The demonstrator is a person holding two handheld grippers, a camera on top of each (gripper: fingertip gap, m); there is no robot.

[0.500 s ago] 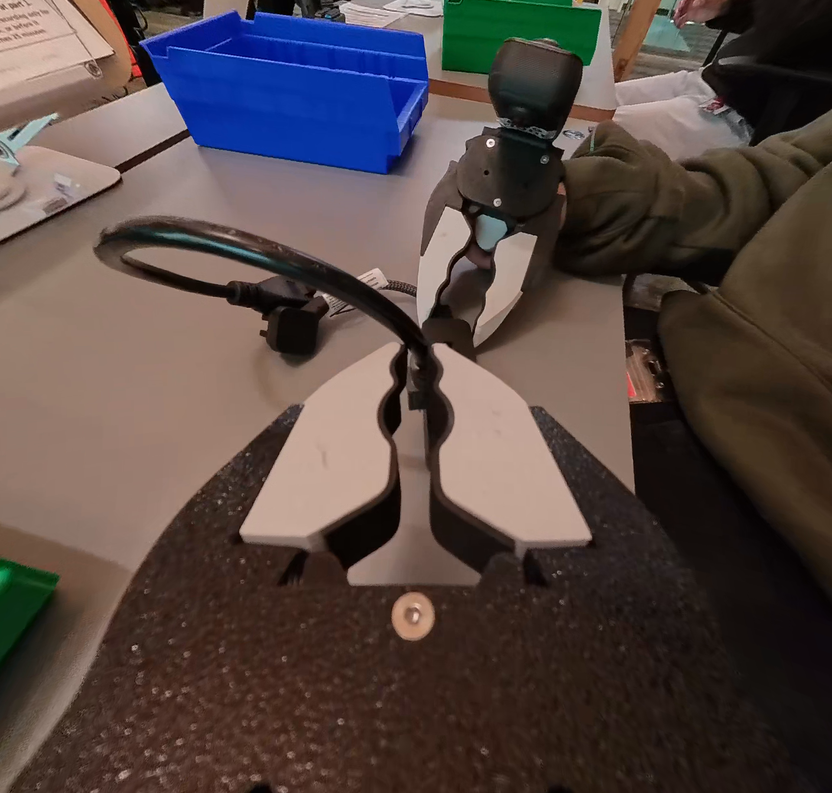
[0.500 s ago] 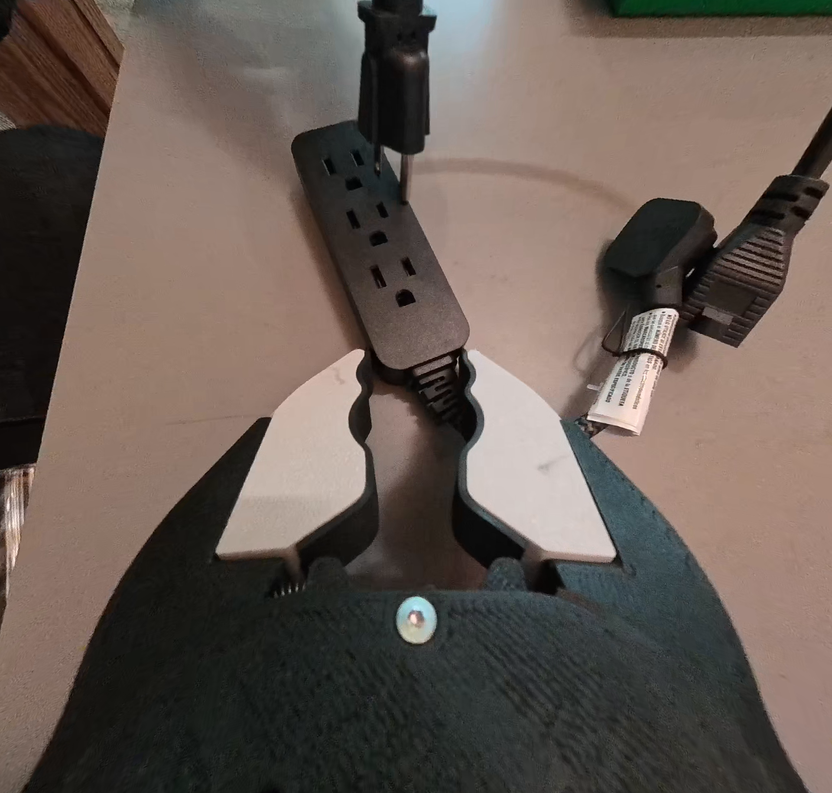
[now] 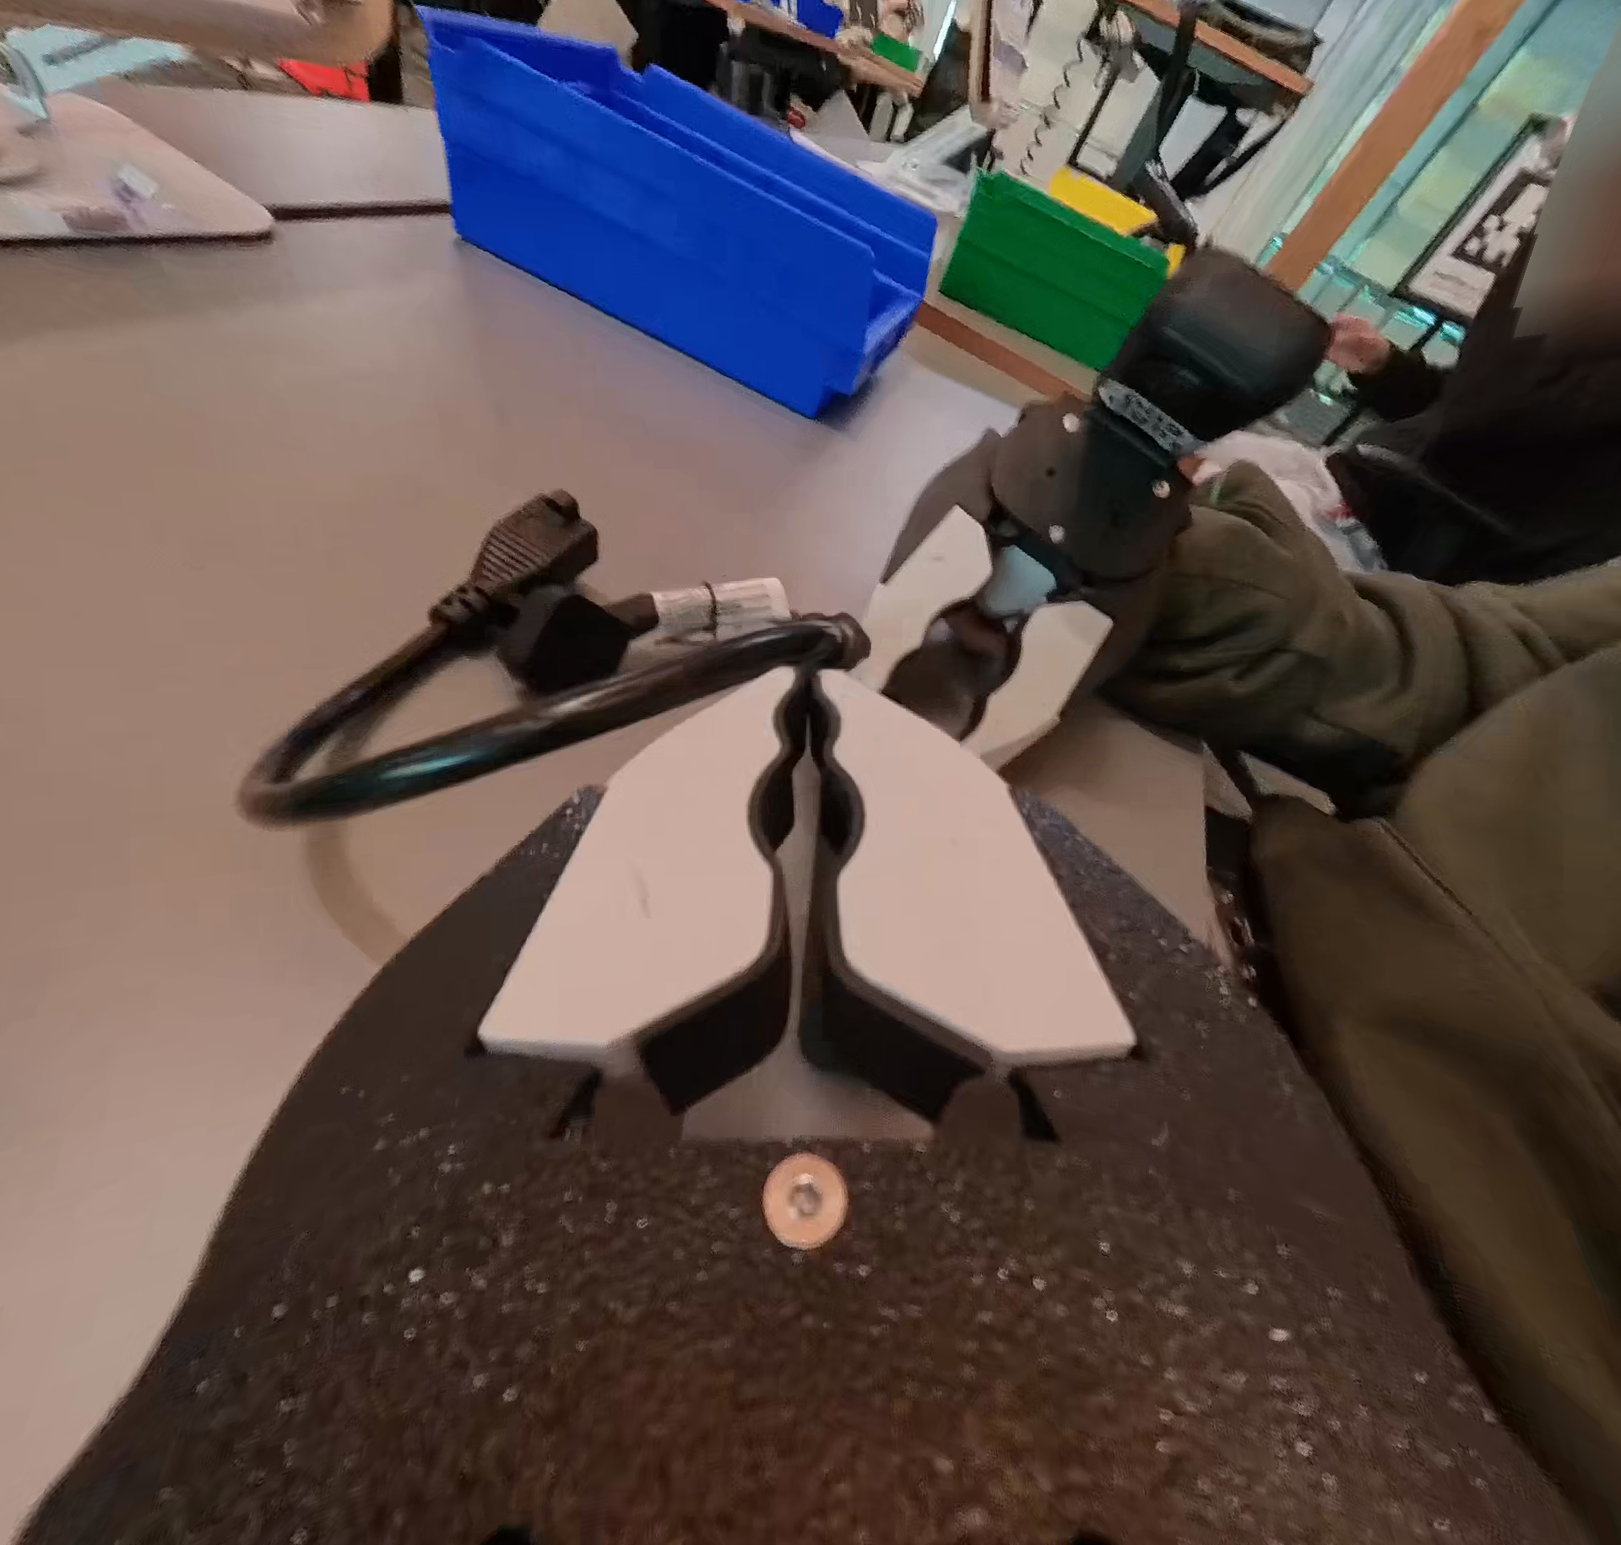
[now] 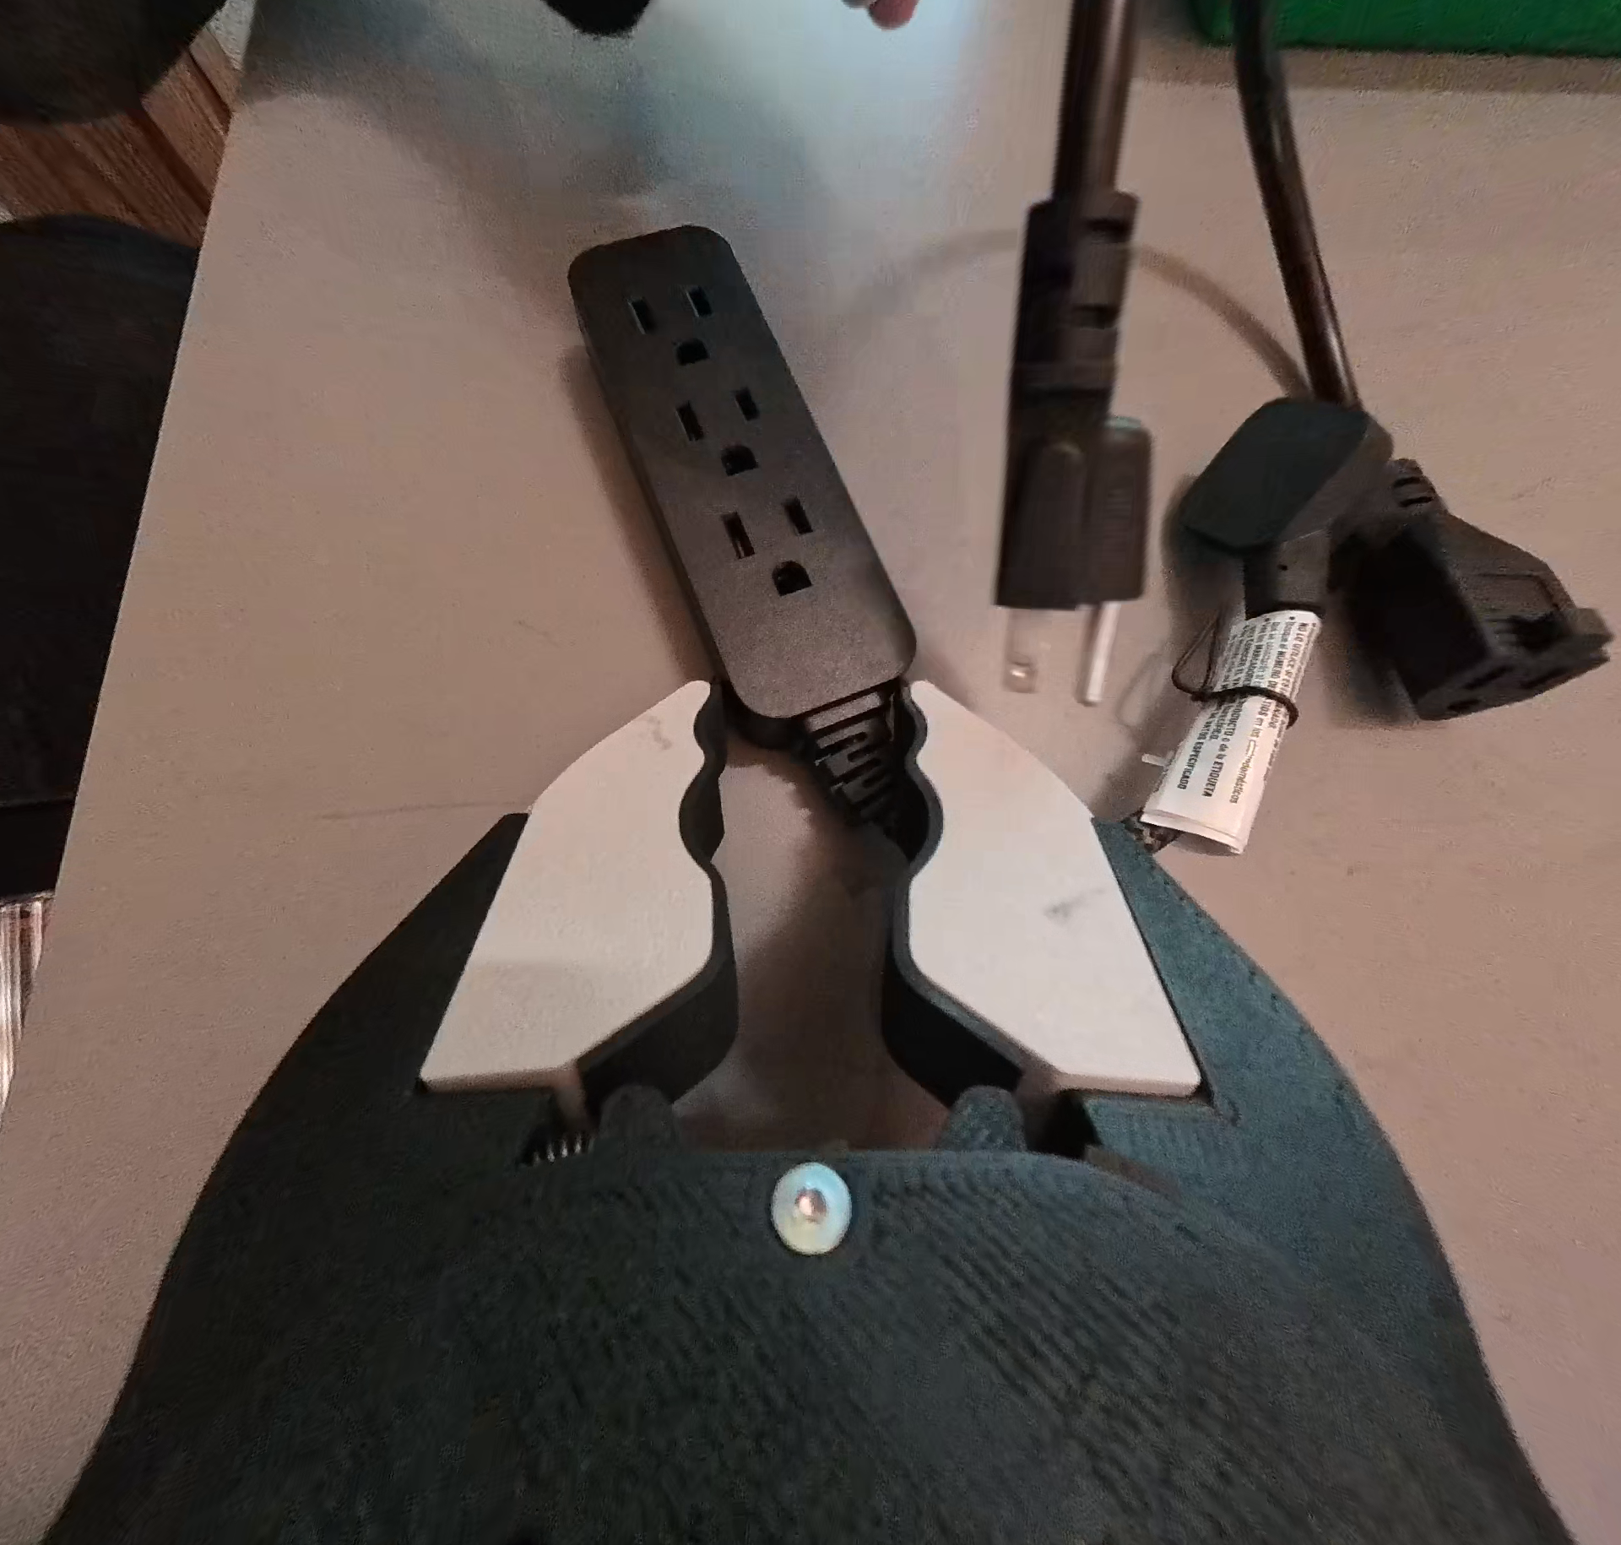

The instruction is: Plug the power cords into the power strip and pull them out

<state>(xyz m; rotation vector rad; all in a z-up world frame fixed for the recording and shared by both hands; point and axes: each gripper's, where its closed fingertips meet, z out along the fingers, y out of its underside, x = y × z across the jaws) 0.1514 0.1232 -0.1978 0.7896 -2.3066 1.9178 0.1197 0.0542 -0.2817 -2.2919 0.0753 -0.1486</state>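
A black power strip point(image 4: 746, 468) with three empty outlets lies on the grey table point(image 4: 395, 538). My right gripper point(image 4: 811, 696) is shut on its cord end and also shows in the left wrist view point(image 3: 947, 696). A black three-prong plug point(image 4: 1070, 485) hangs blurred just right of the strip, prongs toward me. My left gripper point(image 3: 807, 683) is shut, and the black power cord point(image 3: 491, 740) meets its tips and loops left. The plug is hidden behind the fingers there. The cord's socket end point(image 4: 1474, 617) lies at the right.
The strip's flat plug point(image 4: 1272, 485) with a white tag point(image 4: 1219, 766) lies beside the socket end. A blue bin point(image 3: 667, 213) and a green bin point(image 3: 1044, 275) stand at the back. A person's green sleeve point(image 3: 1316, 626) is at the right. The table edge runs along the left point(image 4: 202, 187). The gap from one gripper's tips to the other's is roughly 12 centimetres.
The plug has come away from the strip's far outlet and swung to the strip's right. My left gripper has tilted up and its fingers have closed further. My right gripper has stayed on the strip.
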